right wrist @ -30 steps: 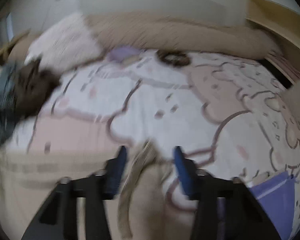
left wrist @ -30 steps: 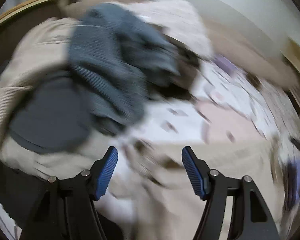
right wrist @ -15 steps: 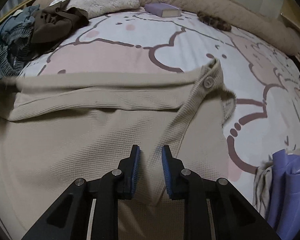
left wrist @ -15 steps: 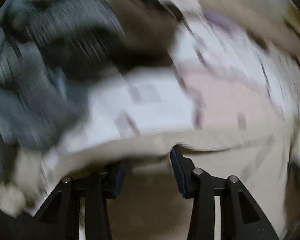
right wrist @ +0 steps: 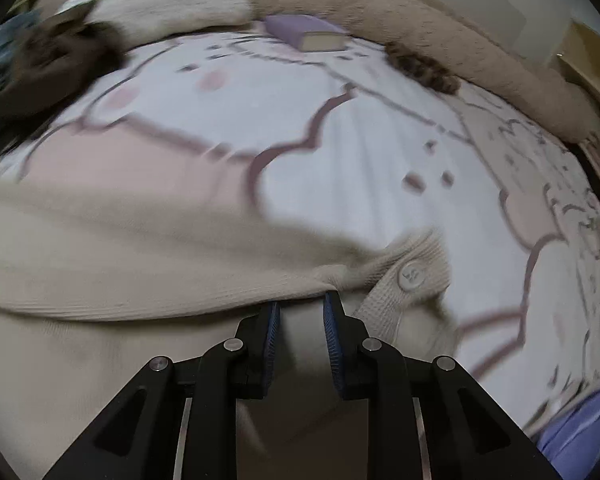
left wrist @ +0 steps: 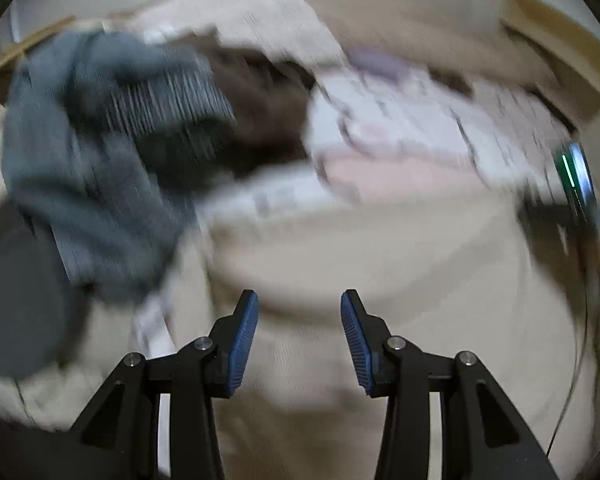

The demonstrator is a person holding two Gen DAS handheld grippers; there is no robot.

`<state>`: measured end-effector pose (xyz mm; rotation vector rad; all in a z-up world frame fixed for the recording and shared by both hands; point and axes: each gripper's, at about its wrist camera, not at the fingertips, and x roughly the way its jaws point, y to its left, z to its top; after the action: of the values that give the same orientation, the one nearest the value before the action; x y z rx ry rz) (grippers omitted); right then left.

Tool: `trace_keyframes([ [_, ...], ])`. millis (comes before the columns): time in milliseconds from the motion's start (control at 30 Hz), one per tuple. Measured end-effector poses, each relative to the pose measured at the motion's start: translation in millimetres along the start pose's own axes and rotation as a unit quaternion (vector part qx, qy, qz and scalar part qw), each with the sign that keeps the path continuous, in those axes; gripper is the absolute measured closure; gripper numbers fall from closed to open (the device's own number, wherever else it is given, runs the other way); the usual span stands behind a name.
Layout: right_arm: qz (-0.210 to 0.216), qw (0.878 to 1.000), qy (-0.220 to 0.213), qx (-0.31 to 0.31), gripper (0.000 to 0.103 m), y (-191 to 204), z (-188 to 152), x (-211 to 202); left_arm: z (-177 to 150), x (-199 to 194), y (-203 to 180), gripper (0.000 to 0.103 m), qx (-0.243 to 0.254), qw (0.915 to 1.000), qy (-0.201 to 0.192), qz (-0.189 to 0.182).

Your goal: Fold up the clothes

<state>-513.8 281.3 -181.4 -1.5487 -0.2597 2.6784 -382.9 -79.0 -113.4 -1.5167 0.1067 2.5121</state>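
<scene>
Two grippers work one beige waffle-knit cardigan [right wrist: 148, 280], which lies spread across the lower half of both views on a bed sheet printed with pink cartoon shapes [right wrist: 340, 152]. In the right wrist view the right gripper [right wrist: 301, 312] sits at lower centre with its blue pads close together and a ridge of the cardigan's folded edge pinched between them, just left of a round button [right wrist: 411, 274]. In the blurred left wrist view the left gripper [left wrist: 299, 320] hovers at lower centre with its jaws apart; beige cloth lies under the gap, but no pad visibly presses on it.

The step in hand looks like the first fold, with one edge gripped and the other not yet taken. The next move probably calls for the left gripper to close on the matching edge, so both can carry the cloth over evenly.

A grey-blue ribbed garment [left wrist: 100, 152] and a dark brown one [left wrist: 268, 112] wait at the upper left; a lavender book [right wrist: 308, 34] rests at the top centre of the right view
</scene>
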Motion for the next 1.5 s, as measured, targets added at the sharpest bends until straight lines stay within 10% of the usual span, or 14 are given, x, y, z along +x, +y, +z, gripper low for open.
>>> trace_keyframes([
  [167,0.014,0.996,-0.023,0.08,0.08,-29,29,-15,-15,54,-18,0.06,0.021,0.998,0.059,-0.005],
  [300,0.062,0.994,-0.022,0.083,0.08,-37,9,-46,36,86,-18,0.06,-0.007,0.9993,0.018,0.032],
  [533,0.008,0.999,0.024,-0.022,0.08,-10,-39,-23,83,121,5,0.055,-0.048,0.9951,0.01,0.086],
  [833,-0.014,0.999,0.026,0.039,0.08,-32,3,18,82,101,1,0.055,-0.039,0.9953,0.013,0.088],
  [1167,-0.026,0.999,-0.04,-0.005,0.08,-44,-65,-112,-53,-46,11,0.053,-0.032,0.9982,-0.031,0.04],
  [1400,0.149,0.989,0.001,0.007,0.08,0,-209,-179,-207,-103,-17,0.053,-0.089,0.996,-0.001,-0.014],
  [1500,0.147,0.988,0.042,0.0,0.08,12,-261,-174,-248,-95,-27,0.052,-0.08,0.9955,0.028,0.044],
])
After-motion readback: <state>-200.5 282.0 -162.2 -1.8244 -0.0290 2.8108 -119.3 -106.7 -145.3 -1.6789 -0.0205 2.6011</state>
